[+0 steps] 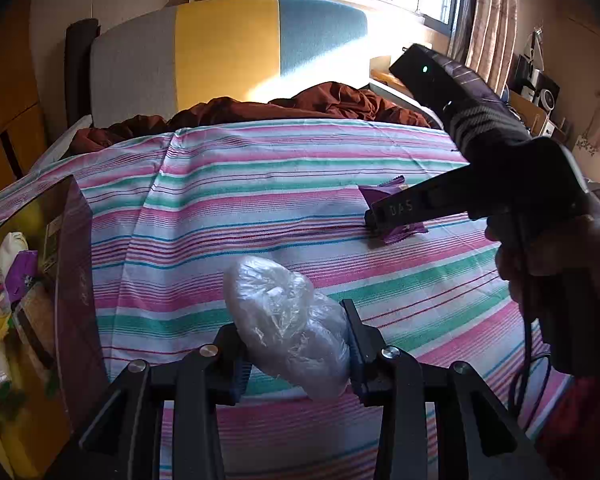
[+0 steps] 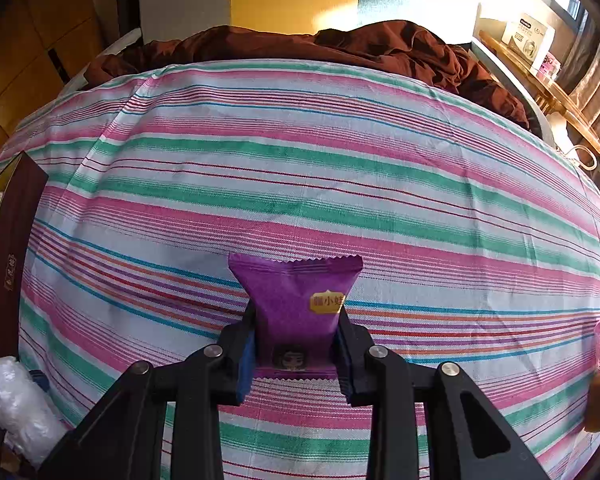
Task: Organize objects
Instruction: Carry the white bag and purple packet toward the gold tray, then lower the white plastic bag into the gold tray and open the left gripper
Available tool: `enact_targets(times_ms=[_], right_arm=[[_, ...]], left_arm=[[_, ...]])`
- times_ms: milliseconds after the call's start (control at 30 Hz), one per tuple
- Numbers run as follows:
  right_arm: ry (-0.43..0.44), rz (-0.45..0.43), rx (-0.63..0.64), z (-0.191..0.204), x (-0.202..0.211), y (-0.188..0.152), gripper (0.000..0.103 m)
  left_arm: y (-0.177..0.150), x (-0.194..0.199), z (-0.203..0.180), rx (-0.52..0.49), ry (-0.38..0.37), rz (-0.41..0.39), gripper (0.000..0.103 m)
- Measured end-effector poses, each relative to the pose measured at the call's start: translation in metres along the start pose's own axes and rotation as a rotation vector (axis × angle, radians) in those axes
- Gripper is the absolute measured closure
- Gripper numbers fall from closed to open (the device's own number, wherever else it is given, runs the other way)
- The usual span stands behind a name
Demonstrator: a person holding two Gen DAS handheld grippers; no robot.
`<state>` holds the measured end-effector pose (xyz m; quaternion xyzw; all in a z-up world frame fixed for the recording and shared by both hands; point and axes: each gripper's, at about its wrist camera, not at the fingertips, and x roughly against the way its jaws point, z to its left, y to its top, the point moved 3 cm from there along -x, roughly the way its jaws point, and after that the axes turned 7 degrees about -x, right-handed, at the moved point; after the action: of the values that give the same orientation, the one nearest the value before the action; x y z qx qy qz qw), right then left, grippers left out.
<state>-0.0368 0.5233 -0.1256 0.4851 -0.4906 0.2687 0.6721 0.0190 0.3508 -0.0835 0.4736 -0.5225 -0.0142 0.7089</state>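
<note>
**Purple snack packet and clear plastic bundle, both held over the striped bed sheet**

The purple snack packet [image 2: 296, 312] sits between the two black fingers of the right tongs [image 2: 296, 356]. The blue pads press on both of its sides, so the right tongs are narrow and holding it. The packet has zigzag edges and a small gold label. It lies low on the striped bed sheet [image 2: 300, 184], in the near part of it — whether it is touching the sheet or just lifted off, I cannot tell.

The left tongs [image 1: 296, 356] hold a clear plastic bundle [image 1: 284, 320]. It is crinkly and whitish, and it sticks up and out past the fingers. The pads squeeze it from both sides.

In the left view the right tongs [image 1: 374, 222] reach in from the right side, with the purple packet [image 1: 396, 232] pinched at the tip, farther up the sheet than the bundle. A hand [image 1: 560, 256] grips the handle there.

At the left edge of the sheet stands a dark purple box [image 1: 72, 280], open on top. Inside are small packets, yellow, white and purple.

At the far end of the sheet lies a crumpled brown blanket [image 1: 300, 104]. Behind the blanket is a headboard [image 1: 224, 48] in grey, yellow and blue.
</note>
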Motion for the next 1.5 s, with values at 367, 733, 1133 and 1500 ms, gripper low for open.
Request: enact_targets(times_ms=[367,733,1133,1500], right_arm=[[-0.024,-0.010,0.019,0.005,0.003,-0.002,0.071],[-0.056,-0.029,0.037,0.008,0.002,-0.002,0.071],[-0.032,0.011,0.013,0.031,0.016,-0.015,0.071],[0.230,-0.106,0.144,0.141,0.087,-0.025,0.071]], left_arm=[[-0.012,0.094,0.104,0.148,0.170,-0.081,0.064],[-0.080,0.118,0.210,0.344,0.407,0.013,0.063],[-0.090,0.106,0.208,0.340,0.367,0.035,0.062],[-0.100,0.095,0.208,0.341,0.350,0.058,0.060]])
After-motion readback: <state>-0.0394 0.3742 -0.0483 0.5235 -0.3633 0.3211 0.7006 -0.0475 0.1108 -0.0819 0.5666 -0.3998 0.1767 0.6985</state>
